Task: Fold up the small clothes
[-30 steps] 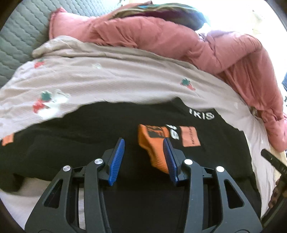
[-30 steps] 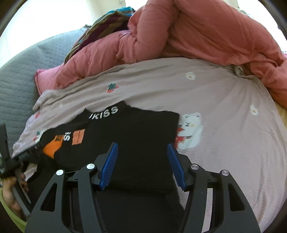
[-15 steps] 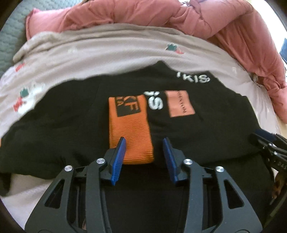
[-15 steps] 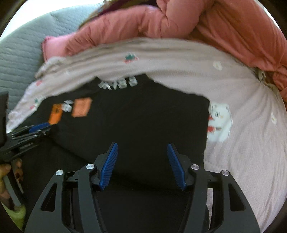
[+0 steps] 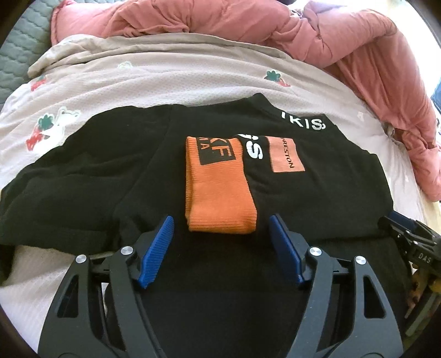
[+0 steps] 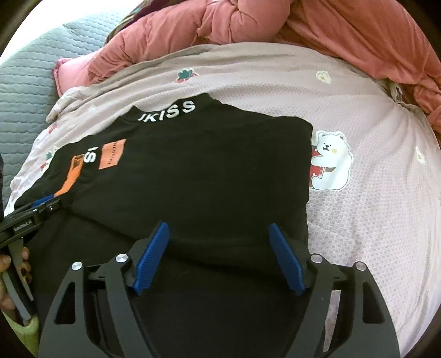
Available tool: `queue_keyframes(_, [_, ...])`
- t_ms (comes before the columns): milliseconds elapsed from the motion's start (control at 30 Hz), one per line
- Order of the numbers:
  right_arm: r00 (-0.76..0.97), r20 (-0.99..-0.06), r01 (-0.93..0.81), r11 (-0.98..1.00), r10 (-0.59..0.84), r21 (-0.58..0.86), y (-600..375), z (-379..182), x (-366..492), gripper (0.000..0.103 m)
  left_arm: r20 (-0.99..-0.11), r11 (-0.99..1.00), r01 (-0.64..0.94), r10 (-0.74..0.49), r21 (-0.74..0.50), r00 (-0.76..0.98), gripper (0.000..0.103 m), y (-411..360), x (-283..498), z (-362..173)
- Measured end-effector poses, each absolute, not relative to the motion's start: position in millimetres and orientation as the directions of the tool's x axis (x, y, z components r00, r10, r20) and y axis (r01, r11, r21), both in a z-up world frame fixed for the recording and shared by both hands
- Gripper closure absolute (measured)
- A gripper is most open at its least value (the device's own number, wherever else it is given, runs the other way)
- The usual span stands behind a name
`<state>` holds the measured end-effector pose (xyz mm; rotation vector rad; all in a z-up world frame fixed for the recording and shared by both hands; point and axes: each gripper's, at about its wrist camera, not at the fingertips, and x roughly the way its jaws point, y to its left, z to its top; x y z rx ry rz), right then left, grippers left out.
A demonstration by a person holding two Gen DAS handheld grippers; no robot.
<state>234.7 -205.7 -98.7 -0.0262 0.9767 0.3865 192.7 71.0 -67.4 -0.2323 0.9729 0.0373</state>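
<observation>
In my left wrist view the black knit top with white lettering at its collar (image 5: 317,192) fills the middle of the frame, spread on the pale pink bedsheet printed with bears and strawberries (image 5: 165,82). An orange ribbed cuff with a black logo patch (image 5: 220,190) lies folded onto its front, just above my left gripper (image 5: 222,247). That gripper's jaws have just been opening and stand released, nothing pinched between them.

In the right wrist view the top covers the centre and left of the frame, its straight side edge beside the printed bear. My right gripper (image 6: 219,256) has also just been opening; its jaws hang spread over the near fold, gripping nothing.

I judge the cloth light, limp and a little stretchy, so it will sag and slide unless taken by a doubled edge. The near fold line, at both ends together, looks the best hold. The crumpled pink quilt (image 6: 303,24) sits across the top of the frame.
</observation>
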Motion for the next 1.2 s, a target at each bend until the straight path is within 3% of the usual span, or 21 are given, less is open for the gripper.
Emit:
queue_keyframes(100, [0.503, -0.802, -0.335, 0.928, 0.321, 0.161, -205.8, -93.4, 231.0, 0.022, -0.822, 0.976, -0.133, -0.070, -0.174, 0.566, 0.037, 70.7, 187.7, -63.4])
queue_keyframes(200, [0.510, -0.792, -0.334, 0.926, 0.334, 0.175, -206.0, -88.9, 227.6, 0.019, -0.820, 0.975, -0.134, -0.070, -0.176, 0.568, 0.029, 71.2, 182.2, -59.5])
queue_keyframes(300, [0.521, -0.783, -0.325, 0.927, 0.339, 0.185, -206.6, -83.9, 223.3, 0.010, -0.814, 0.977, -0.138, -0.055, -0.164, 0.578, 0.027, 72.0, 176.4, -52.7])
queue_keyframes(500, [0.535, -0.769, -0.330, 0.925, 0.348, 0.189, -203.8, -74.0, 216.2, 0.010, -0.790, 0.977, -0.146, -0.034, -0.156, 0.612, 0.010, 75.3, 161.9, -32.5])
queue_keyframes(1200, [0.550, -0.717, -0.460, 0.872, 0.428, 0.168, -139.3, -36.5, 179.7, 0.009, -0.754, 0.957, -0.249, 0.051, -0.152, 0.655, 0.010, 122.9, 112.9, -2.6])
